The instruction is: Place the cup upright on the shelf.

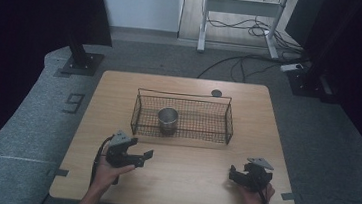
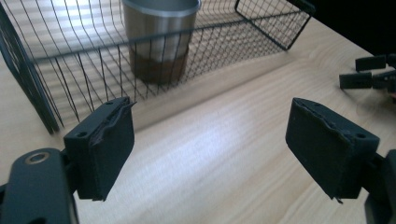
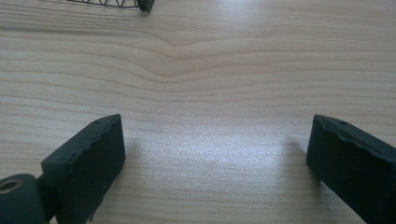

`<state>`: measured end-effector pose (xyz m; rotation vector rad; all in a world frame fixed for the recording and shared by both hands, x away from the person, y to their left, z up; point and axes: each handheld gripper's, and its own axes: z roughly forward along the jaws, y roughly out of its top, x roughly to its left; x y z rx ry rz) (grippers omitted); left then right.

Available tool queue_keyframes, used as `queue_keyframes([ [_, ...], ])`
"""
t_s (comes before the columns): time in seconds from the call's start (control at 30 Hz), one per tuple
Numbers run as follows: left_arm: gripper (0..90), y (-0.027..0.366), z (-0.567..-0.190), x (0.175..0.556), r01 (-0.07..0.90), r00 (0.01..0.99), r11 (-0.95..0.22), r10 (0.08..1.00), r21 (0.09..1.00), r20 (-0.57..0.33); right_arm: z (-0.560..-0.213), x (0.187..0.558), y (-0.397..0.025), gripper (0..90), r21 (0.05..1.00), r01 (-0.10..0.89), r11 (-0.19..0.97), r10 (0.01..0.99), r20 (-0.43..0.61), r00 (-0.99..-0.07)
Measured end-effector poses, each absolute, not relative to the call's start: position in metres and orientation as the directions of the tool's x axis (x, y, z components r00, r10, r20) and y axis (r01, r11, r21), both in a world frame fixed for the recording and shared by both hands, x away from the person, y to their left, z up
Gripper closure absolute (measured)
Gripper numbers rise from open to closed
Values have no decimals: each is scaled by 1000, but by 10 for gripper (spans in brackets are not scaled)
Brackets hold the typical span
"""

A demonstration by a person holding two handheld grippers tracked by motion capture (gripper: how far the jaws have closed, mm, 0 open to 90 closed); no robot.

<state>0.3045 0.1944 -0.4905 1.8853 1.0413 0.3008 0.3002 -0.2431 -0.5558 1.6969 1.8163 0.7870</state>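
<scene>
Pale wood-grain table [image 1: 176,182] on grey carpet, dark curtains either side, a desk frame [image 1: 240,17] and loose cables [image 1: 253,59] behind. Near the far edge, a small dark disc [image 1: 216,93]. At table centre, a black wire basket [image 1: 182,132], rectangular, open mesh; inside, left of middle, an upright steel cup [image 1: 167,121], smooth and round. In front, well apart from the basket, left gripper [image 1: 143,157] and right gripper [image 1: 233,174], each hand-held over bare wood, jaws spread wide, gripping nothing. Between cup and left gripper, only the basket's near wall.
</scene>
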Motion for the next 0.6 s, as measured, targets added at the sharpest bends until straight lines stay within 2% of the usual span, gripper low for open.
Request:
queue_keyframes([
  [0.2, 167, 194, -516, 297, 569, 613, -219, 756, 793, -231, -556, 300, -243, 44, 723, 690, 42, 997, 10, -72],
  [0.6, 169, 196, -526, 302, 586, 594, -219, 770, 780, -231, -556, 301, -243, 44, 723, 690, 42, 997, 10, -72],
])
